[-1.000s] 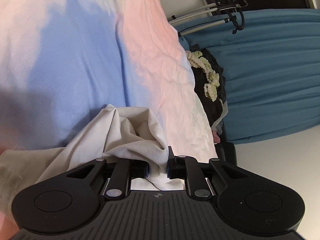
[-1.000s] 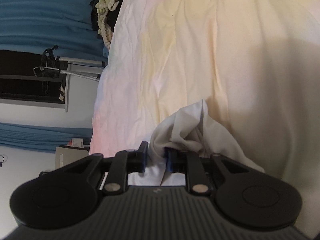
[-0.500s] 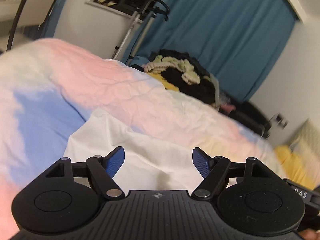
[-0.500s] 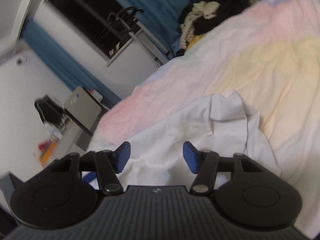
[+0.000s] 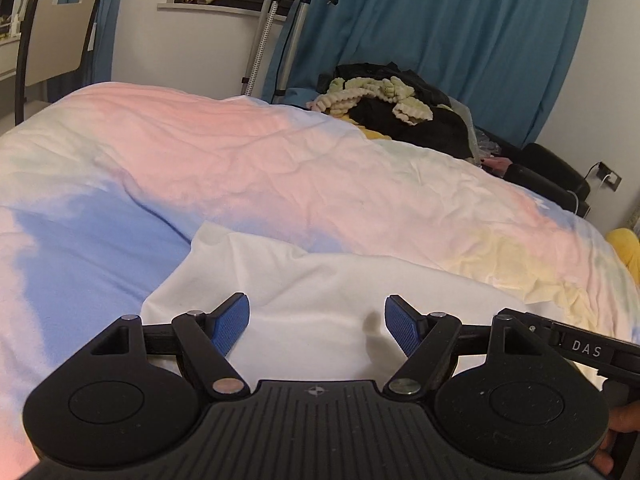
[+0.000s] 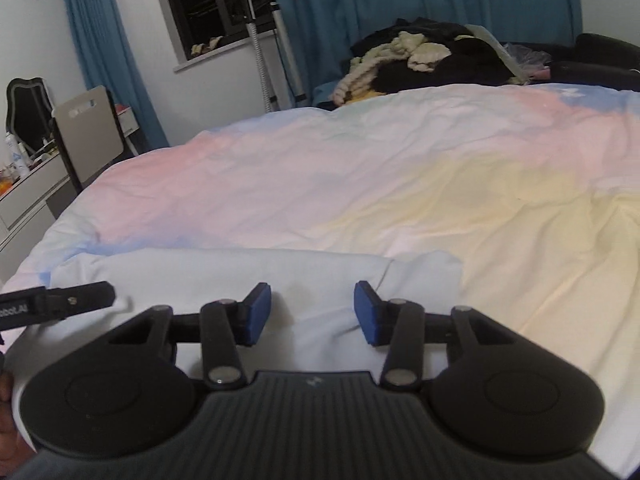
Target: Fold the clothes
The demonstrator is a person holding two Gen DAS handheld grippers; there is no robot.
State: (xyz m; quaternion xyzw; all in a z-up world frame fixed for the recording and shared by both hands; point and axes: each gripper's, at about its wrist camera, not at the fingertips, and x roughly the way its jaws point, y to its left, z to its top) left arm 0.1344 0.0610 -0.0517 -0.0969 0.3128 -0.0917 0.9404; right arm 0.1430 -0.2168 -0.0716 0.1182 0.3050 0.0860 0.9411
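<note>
The white garment (image 5: 332, 304) lies spread on the bed cover (image 5: 280, 168), at the near edge of the bed, directly under and ahead of both grippers. In the left wrist view its far edge runs across the blue and pink patches of the cover, with one corner turned up at the left. In the right wrist view (image 6: 248, 276) it forms a low, fairly flat band across the near part of the cover, a small flap standing out at its right end.

The left gripper (image 5: 317, 322) hangs above the cloth with its blue pads wide apart; nothing sits between them and neither pad presses on fabric. It is released.

The right gripper (image 6: 312, 312) is likewise released: its pads stand apart over the garment with only bare cloth showing below the gap. Its jaws have just been closing slightly, with nothing caught between them.

Beyond the far side of the bed lies a pile of dark clothes (image 5: 404, 108) with a cream knitted item on top, in front of a blue curtain (image 5: 440, 32). A pale chair (image 5: 56, 28) stands at the left.
</note>
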